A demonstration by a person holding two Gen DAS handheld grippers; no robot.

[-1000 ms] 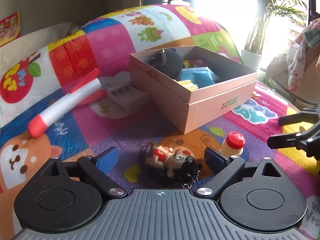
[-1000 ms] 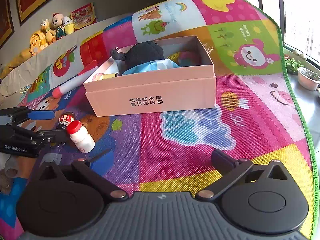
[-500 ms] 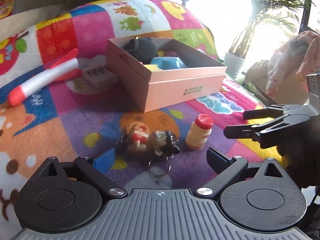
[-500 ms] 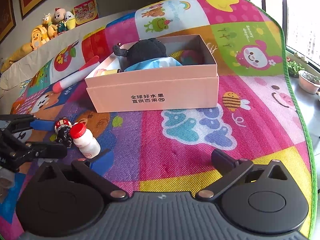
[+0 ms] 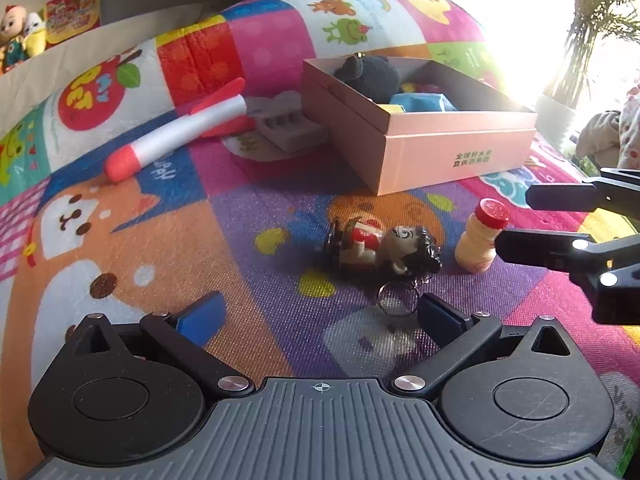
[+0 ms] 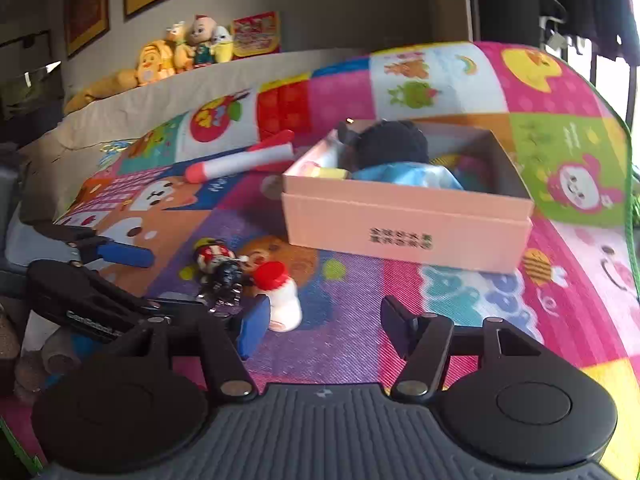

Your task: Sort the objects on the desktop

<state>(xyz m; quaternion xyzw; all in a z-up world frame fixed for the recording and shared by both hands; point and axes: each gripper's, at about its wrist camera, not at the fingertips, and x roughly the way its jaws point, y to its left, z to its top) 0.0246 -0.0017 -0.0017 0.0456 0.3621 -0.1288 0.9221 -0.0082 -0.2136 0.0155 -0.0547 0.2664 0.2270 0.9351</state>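
My left tongs (image 5: pixel 320 316) are spread as wide as they go, their jaws having just eased further apart, with nothing pinched; the key ring of the little doll keychain (image 5: pixel 384 250) lies on the play mat (image 5: pixel 240 216) just ahead of my right-hand pad, and the doll itself lies on its side beyond it. My right tongs (image 6: pixel 324 320) have just been narrowing and stand partly spread, gripping nothing; the small white bottle with the red cap (image 6: pixel 282 294) stands upright just beyond my left pad, close against it, though I cannot tell whether they touch. Seen from my left wrist, the right tongs' fingers reach in around that bottle from the side. Further back sits the pink box (image 5: pixel 452 148), open, already holding a black plush toy (image 5: pixel 370 74) and something blue. A red-and-white foam rocket (image 5: pixel 176 136) and a grey tray (image 5: pixel 290 128) lie beside the box.
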